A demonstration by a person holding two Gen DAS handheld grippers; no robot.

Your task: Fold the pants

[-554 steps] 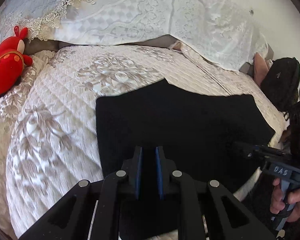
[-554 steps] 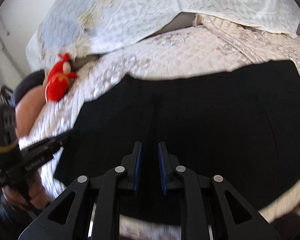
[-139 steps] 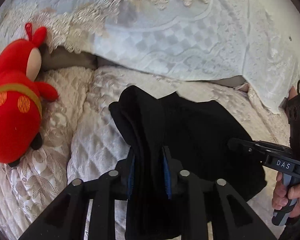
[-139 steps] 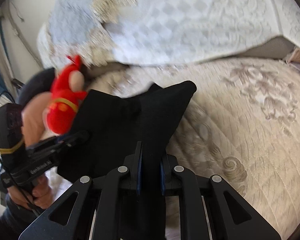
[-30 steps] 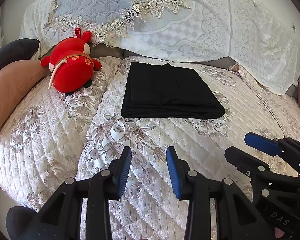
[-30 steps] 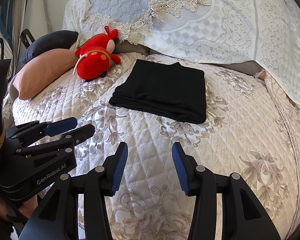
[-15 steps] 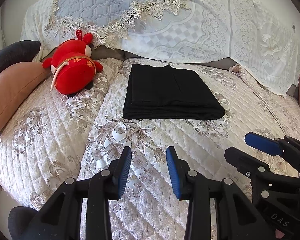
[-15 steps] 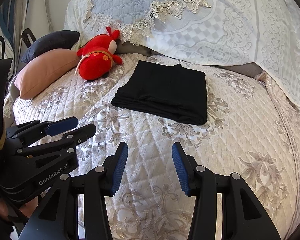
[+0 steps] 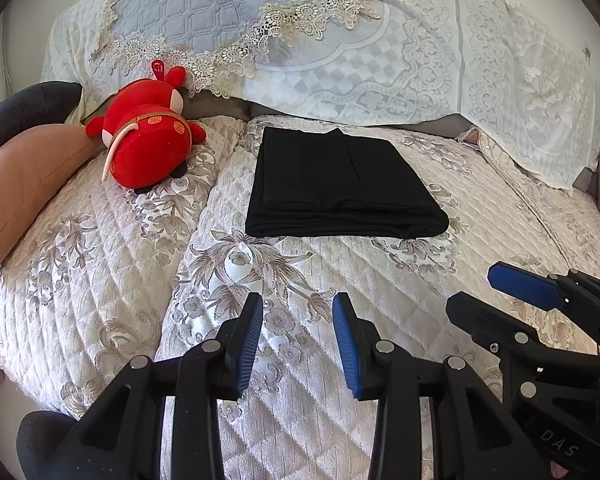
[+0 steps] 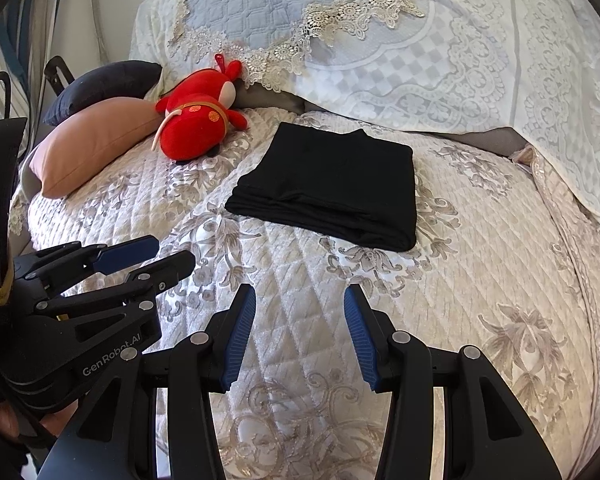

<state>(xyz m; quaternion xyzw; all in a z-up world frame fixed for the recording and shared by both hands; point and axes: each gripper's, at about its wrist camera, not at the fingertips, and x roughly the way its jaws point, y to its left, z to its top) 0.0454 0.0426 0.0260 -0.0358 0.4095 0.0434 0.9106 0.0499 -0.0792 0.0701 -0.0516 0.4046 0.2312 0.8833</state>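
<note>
Both tools empty: left tool (image 9: 296,334) and right tool (image 10: 298,334) have jaws spread wide, holding nothing, hovering over the near part of the bed (image 9: 300,264). Pants (image 9: 340,184) lie far-centre on the quilt as a flat black rectangle, layers stacked, well apart from either tool, just right of the red plush toy (image 9: 148,142). Fold looks finished (near edge shows a slightly uneven layer stack). Judgement: step in hand is retreat or final check; do it well by keeping the tools off the cloth, and if tidying, press the near edge lightly without dragging the layers.
</note>
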